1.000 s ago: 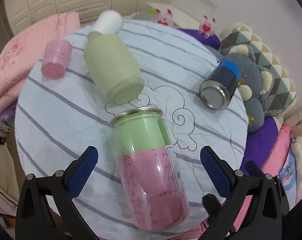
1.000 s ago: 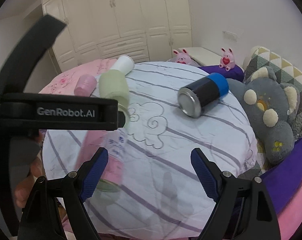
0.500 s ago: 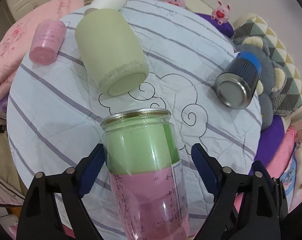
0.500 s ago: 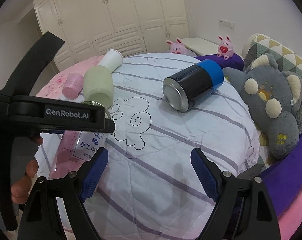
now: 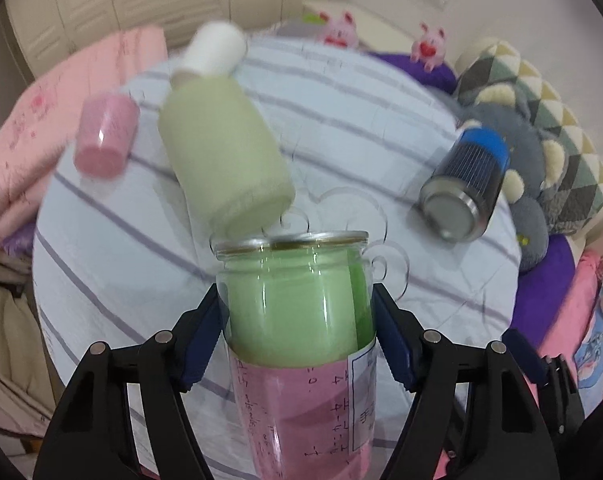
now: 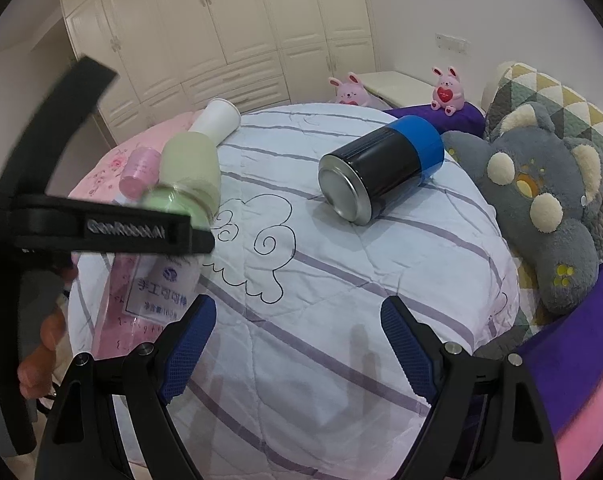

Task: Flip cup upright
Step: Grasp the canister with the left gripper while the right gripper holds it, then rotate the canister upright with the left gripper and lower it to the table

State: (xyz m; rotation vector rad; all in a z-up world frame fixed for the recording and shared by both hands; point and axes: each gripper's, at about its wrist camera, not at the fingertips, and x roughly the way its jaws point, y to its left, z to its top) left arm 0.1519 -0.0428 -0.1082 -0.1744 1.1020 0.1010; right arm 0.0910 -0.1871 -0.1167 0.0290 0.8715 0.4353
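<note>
The blue pads point(image 5: 205, 332) of the left gripper point(image 5: 297, 336) are pressed on either side of the clear jar point(image 5: 297, 320), clamped on its upper body just under the metal rim, where the green filling shows through the wall; the pink filling and a printed label sit lower, toward the camera. The jar looks tilted, mouth end pointing away from the gripper, over the near left part of the round striped table point(image 5: 341, 92), though whether its base touches the cloth cannot be told. Judging by the full look of the contents, it will be moderately heavy for its size, with a stiff, smooth wall that could slip in the pads as it rotates, so a hold near the middle of the body seems safer than one close to the rim. Just beyond the jar lies a pale green bottle point(image 5: 221, 148) with a white cap, close enough to be nudged; a small pink cup point(image 5: 103, 140) lies left of that, and a dark can with a blue band point(image 5: 465, 188) lies well to the right. The right gripper point(image 6: 297, 344) hangs spread wide over the table's near edge, holding nothing.
</note>
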